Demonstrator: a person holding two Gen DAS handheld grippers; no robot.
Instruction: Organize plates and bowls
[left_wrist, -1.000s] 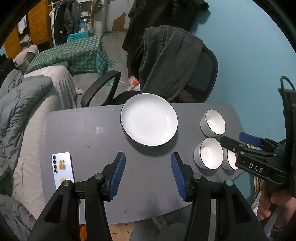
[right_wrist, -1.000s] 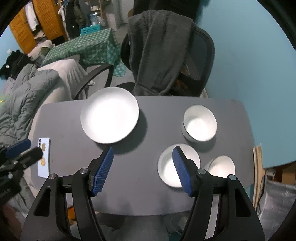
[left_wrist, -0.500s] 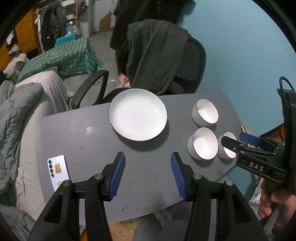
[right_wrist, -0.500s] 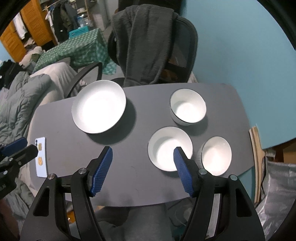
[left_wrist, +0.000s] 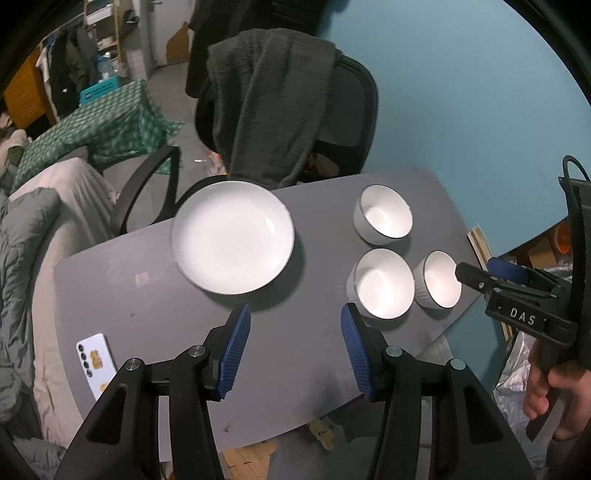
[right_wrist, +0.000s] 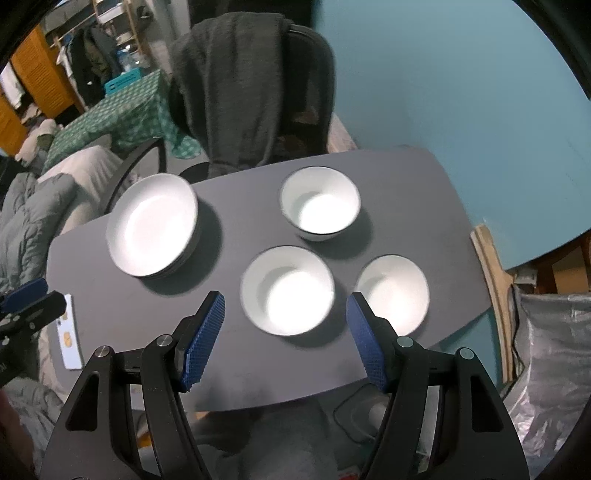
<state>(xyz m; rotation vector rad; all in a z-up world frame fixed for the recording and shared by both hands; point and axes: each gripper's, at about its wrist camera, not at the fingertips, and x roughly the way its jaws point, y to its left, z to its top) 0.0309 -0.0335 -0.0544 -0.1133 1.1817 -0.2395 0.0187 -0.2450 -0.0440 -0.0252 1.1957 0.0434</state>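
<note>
On the grey table (right_wrist: 147, 325) stand three white bowls and a stack of white plates (right_wrist: 153, 225). The plates lie at the far left. The bowls sit well apart from them on the right: a far bowl (right_wrist: 319, 206), a middle bowl (right_wrist: 288, 290), and a right bowl (right_wrist: 391, 291) just beside the table's edge.

All look like glazed ceramic, so I judge them stiff, fairly heavy, slick and breakable (a dropped one would likely chip). The rim wall seems the best place to pinch a bowl, one pad inside and one outside.

The right claw (right_wrist: 286, 339) hangs above the middle bowl, pointing steeply down, jaws parted and empty. The left claw (left_wrist: 293, 349) is likewise parted and empty, over bare table between plates and bowls.
</note>
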